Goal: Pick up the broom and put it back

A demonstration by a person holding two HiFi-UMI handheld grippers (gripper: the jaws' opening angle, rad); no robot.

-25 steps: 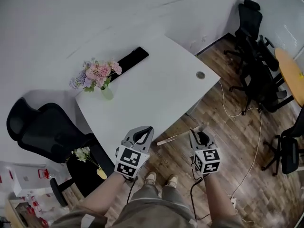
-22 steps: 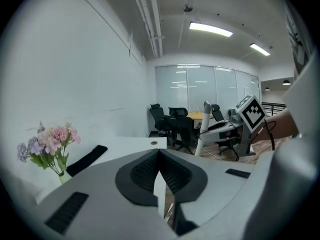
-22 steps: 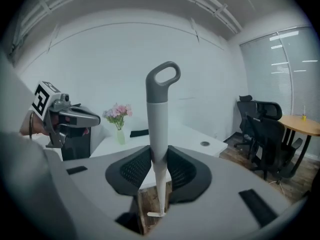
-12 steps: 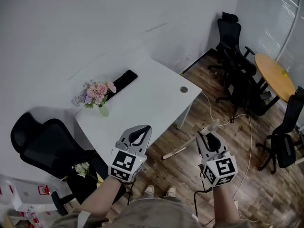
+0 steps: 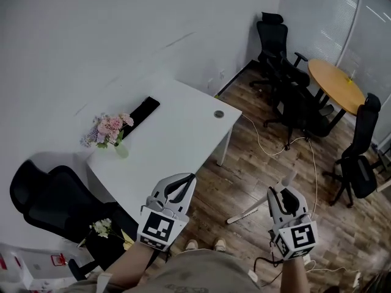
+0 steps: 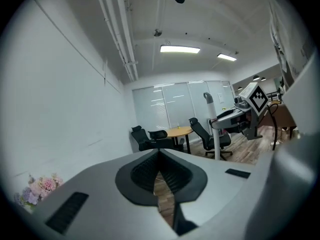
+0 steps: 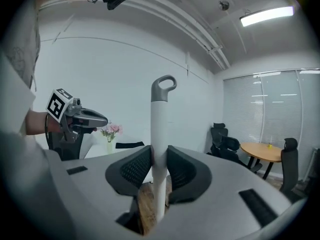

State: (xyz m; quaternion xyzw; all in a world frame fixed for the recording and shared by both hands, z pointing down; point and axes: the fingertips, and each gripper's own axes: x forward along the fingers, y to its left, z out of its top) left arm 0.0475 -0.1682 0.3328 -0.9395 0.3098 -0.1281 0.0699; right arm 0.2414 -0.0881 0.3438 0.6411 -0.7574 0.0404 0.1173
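Two hand-held grippers sit low in the head view, each on the end of a forearm. The right gripper [image 5: 280, 193] is pinching the white-handled broom with a grey loop end [image 5: 244, 213]. In the right gripper view its dark ribbed pads [image 7: 131, 170] press on the pole from both sides, and the grey loop stands above the jaws, clear of them. From the head view, a short piece of the broom shows past the tips of this gripper. The rest slants back from it and toward the left gripper, over the brown wood-plank floor [image 5: 256, 163]. I cannot tell whether its lower end touches the floor, and the brush end is not in view.

The left gripper [image 5: 190, 179] holds nothing. Its jaw tips are pressed together, and only a narrow slit behind them shows floor. It is level with the right gripper and well apart from the broom.

Ahead of the left gripper stands the white rectangular bench [image 5: 183, 133]. On its far side, away from the gripper, are a bunch of pink and purple flowers in a pale green vase [image 5: 109, 129] and a flat black strip [image 5: 142, 111]. Ahead of the right gripper, much further off, black office chairs [image 5: 287, 96] stand beside a round wooden table [image 5: 333, 84]. Another black office chair [image 5: 52, 194] stands out to the left gripper's outer side.
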